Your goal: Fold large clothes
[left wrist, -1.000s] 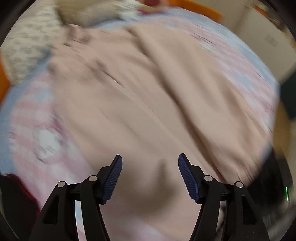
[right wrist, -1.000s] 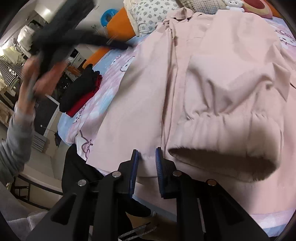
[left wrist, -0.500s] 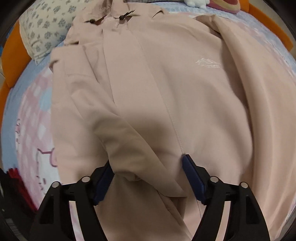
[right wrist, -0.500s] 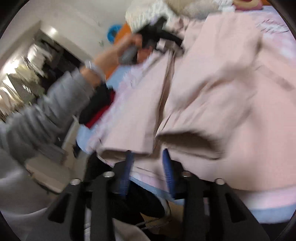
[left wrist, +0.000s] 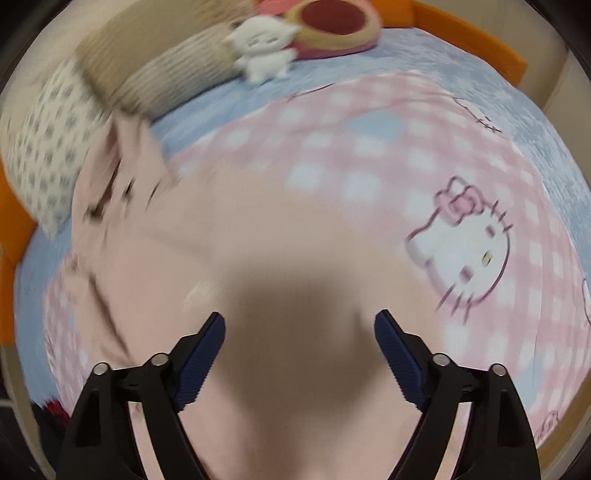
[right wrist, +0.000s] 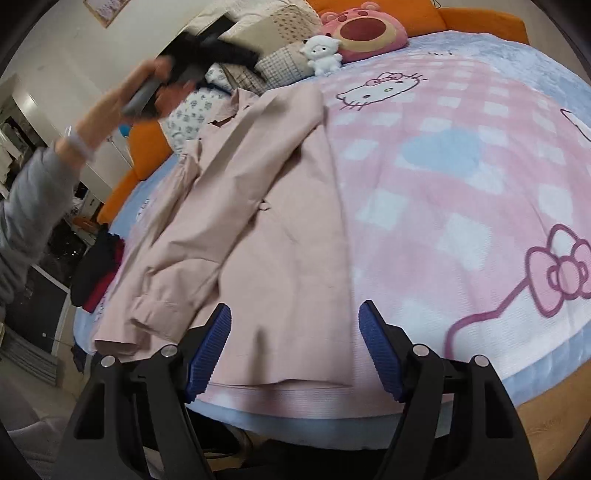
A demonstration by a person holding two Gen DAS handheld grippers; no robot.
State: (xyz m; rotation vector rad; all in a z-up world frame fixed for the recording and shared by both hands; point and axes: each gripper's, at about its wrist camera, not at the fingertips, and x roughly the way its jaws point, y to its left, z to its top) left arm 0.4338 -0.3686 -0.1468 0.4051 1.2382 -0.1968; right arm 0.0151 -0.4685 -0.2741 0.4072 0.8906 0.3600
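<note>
Coat [right wrist: 258,229]: spread flat on the left half of the bedspread [right wrist: 443,206], hem at the near edge, collar at the far end.
Pillows [right wrist: 195,110]: far left, just behind the collar.
Toy lamb [right wrist: 321,53]: far end, right of the pillows.
Bear cushion [right wrist: 365,29]: touching the lamb, behind it.
Dark clothes [right wrist: 96,273]: left of the coat, at the bed's edge.
</note>
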